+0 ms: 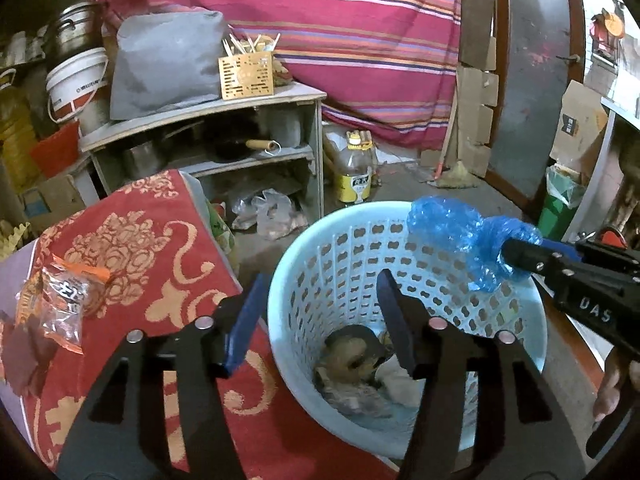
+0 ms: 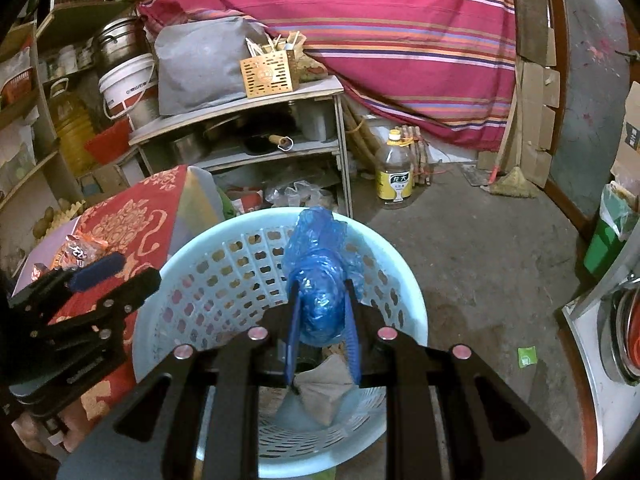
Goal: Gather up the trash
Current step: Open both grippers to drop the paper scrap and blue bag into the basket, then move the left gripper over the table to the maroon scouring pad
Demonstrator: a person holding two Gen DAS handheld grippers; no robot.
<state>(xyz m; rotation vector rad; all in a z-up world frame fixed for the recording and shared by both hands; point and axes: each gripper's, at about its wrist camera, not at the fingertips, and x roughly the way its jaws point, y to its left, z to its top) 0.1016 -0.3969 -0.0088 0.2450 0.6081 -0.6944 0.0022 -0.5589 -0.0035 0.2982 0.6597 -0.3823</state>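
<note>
The red patterned cloth [image 1: 132, 248] carries an orange snack wrapper [image 1: 66, 300] (crumpled) — the basket [image 1: 320, 248] stands beside it.

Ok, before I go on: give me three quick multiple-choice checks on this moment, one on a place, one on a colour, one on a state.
1. Where is the crumpled plastic bag?
A. on the floor
B. between the right gripper fingers above the basket
C. on the shelf

2. What colour is that bag?
A. blue
B. green
C. white

3. How does the left gripper stand?
A. shut on a wrapper
B. shut on the basket's rim
C. open, nothing between its fingers

Answers: 1 B, the blue pads press it over the pale basket; 2 A, translucent blue in both views; 3 C, its fingers stand apart above the basket, holding nothing.
</note>
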